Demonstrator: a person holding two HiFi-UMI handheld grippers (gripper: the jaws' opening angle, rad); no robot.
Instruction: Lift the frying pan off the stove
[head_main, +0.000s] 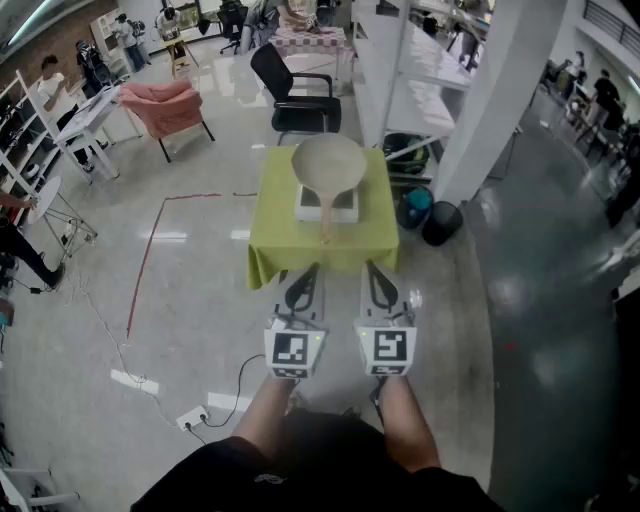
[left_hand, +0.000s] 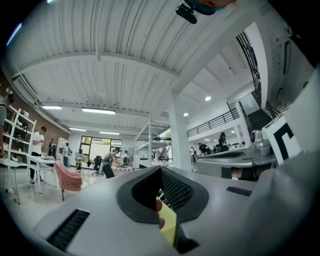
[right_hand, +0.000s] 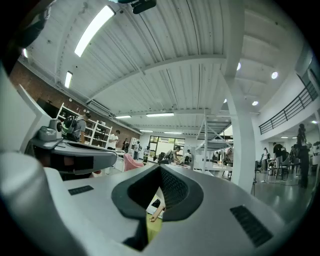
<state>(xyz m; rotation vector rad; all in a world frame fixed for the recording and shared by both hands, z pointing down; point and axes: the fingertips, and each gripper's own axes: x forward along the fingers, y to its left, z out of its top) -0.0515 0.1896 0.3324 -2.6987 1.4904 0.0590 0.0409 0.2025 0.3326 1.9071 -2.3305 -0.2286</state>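
Pan: frying pan (head_main: 328, 163) on stove (head_main: 343, 208), green table (head_main: 275, 235), handle (head_main: 326, 222) toward me | Tongs: left tongs (head_main: 303, 283) and right tongs (head_main: 380, 285) both closed, empty, short of table | Handling: I judge it rigid, front-heavy, tippy; I'd grip handle close to pan.

Frying pan (head_main: 328, 163) on stove (head_main: 346, 206) on table (head_main: 280, 240), chair (head_main: 298, 92) behind, left claw (head_main: 311, 269) and right claw (head_main: 371, 267) before.

Bare forearms (head_main: 262, 420) reach forward side by side. The left tongs (head_main: 310, 270) and right tongs (head_main: 372, 268) are held level, jaws closed together (nothing gripped), near each other but apart.
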